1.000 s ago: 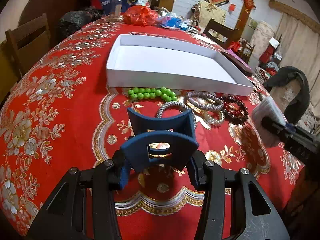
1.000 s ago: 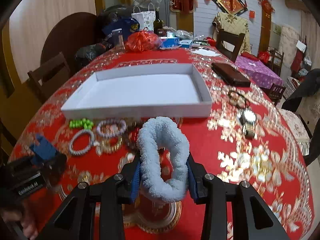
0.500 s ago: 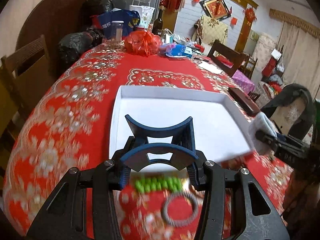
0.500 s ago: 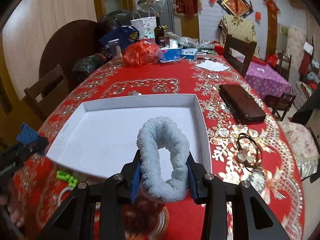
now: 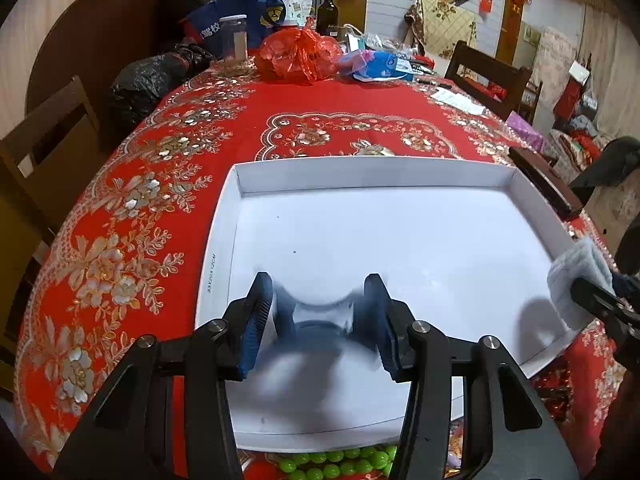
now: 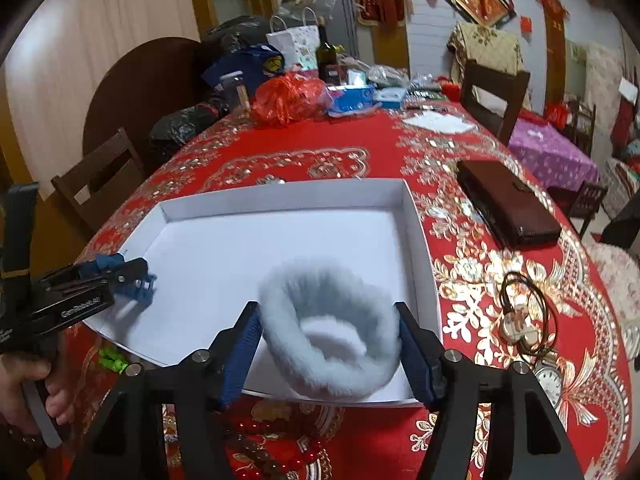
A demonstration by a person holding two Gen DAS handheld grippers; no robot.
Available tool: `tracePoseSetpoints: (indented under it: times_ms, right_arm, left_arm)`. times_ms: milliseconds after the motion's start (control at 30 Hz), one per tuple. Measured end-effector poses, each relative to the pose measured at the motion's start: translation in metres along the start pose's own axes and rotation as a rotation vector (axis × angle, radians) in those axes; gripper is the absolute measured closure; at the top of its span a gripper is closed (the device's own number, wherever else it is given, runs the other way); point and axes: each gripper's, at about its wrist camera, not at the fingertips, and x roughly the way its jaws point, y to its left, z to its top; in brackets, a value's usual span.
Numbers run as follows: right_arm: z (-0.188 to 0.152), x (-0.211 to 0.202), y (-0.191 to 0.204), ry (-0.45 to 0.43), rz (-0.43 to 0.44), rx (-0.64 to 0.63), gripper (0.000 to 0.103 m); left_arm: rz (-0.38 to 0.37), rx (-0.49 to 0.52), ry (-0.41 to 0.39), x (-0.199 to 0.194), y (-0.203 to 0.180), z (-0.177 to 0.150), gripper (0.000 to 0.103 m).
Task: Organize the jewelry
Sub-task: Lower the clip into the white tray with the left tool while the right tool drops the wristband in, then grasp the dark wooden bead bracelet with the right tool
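Blue hair claw — blurred, between the parted fingers of the left gripper, over the near left part of the white tray; I cannot tell whether it is gripped. The right gripper is spread wide around a fluffy grey scrunchie at the tray's near right corner. Green beads lie just outside the tray's near wall.

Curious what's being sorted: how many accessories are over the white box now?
2. A blue hair claw between the left jaws, over the box near its left side; a fluffy pale scrunchie between the right jaws, near its front right corner.
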Motion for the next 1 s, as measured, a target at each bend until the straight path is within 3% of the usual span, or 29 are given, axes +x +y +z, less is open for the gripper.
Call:
tracePoseSetpoints:
  times_ms: [133,367,567,733,867,933,967,1000]
  right_arm:
    - [0.002,-0.011,0.005,-0.042,0.01,-0.014,0.04]
    - [-0.004,-0.037,0.004,-0.095,-0.007,0.007,0.04]
    - [-0.024,-0.077,0.004,-0.141,-0.043,0.067,0.04]
    - [-0.061,-0.092,0.009,-0.088,-0.103,0.121,0.04]
    - [-0.09,-0.084,0.013,0.041,-0.231,0.141,0.04]
    - [-0.095,-0.088,0.009,0.068,-0.243,0.188,0.04]
    - [-0.1,-0.094,0.01,0.038,-0.254,0.188,0.038]
    - [-0.106,-0.097,0.011,0.012,-0.272,0.172,0.027]
  left_arm:
    - [0.002,0.011,-0.012,-0.006,0.001,-0.001,0.037]
    - [-0.011,0.01,-0.039,-0.028,0.013,-0.006,0.037]
    - [-0.052,-0.013,-0.088,-0.072,0.035,-0.033,0.037]
    - [-0.082,-0.031,-0.074,-0.086,0.046,-0.078,0.037]
    - [-0.125,-0.07,-0.028,-0.078,0.047,-0.106,0.037]
    - [-0.147,-0.107,-0.017,-0.077,0.05,-0.11,0.037]
    - [-0.161,-0.132,-0.025,-0.077,0.052,-0.11,0.037]
    - [-0.174,-0.157,-0.033,-0.078,0.055,-0.11,0.037]
